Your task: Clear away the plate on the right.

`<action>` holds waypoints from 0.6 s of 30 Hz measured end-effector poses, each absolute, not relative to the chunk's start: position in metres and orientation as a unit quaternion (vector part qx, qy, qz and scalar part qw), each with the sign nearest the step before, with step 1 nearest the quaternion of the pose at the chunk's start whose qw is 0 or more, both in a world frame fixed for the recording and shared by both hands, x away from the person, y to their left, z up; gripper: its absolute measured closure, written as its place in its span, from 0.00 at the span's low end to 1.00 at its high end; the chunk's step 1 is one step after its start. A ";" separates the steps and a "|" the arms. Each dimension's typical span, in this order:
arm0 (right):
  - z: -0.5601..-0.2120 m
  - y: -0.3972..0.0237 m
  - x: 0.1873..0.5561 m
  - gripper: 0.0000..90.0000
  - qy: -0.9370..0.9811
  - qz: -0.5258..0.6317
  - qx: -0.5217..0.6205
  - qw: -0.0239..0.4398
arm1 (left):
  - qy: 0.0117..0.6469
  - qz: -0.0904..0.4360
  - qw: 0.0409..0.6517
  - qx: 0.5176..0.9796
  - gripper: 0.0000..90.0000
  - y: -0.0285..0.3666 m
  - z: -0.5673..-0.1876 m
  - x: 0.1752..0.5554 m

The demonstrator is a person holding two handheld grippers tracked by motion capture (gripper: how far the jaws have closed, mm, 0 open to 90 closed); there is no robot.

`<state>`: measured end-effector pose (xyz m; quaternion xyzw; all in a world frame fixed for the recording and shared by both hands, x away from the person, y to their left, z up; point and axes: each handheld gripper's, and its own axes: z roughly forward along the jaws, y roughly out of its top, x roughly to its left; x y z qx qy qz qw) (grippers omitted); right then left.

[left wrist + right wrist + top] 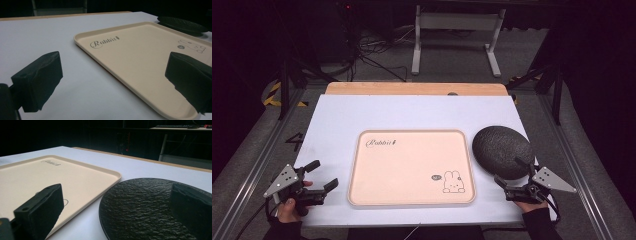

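Hovering wide open and empty, the right gripper (508, 181) faces the near rim of the black plate (502, 151) beside the tray (412, 200), while the left gripper (323, 176), equally agape, waits opposite.

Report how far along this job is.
Done: nothing visible; the cream tray lies bare and the black plate sits on the table right of it, off the tray. In hand: the left claw and right claw are open, the right at the plate's near edge. Left: any grasp or move.

"Rabbit" — script on beige tray (412, 150)
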<state>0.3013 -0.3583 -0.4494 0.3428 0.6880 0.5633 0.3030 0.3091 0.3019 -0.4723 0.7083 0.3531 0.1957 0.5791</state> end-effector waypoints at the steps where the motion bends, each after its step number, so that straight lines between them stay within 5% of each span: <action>1: -0.449 -0.359 0.301 0.01 0.688 0.563 0.342 0.304 | 0.353 0.196 0.579 0.708 0.02 0.302 -0.472 0.309; 18: -0.448 -0.362 0.299 0.02 0.682 0.566 0.344 0.310 | 0.352 0.195 0.576 0.711 0.02 0.301 -0.472 0.309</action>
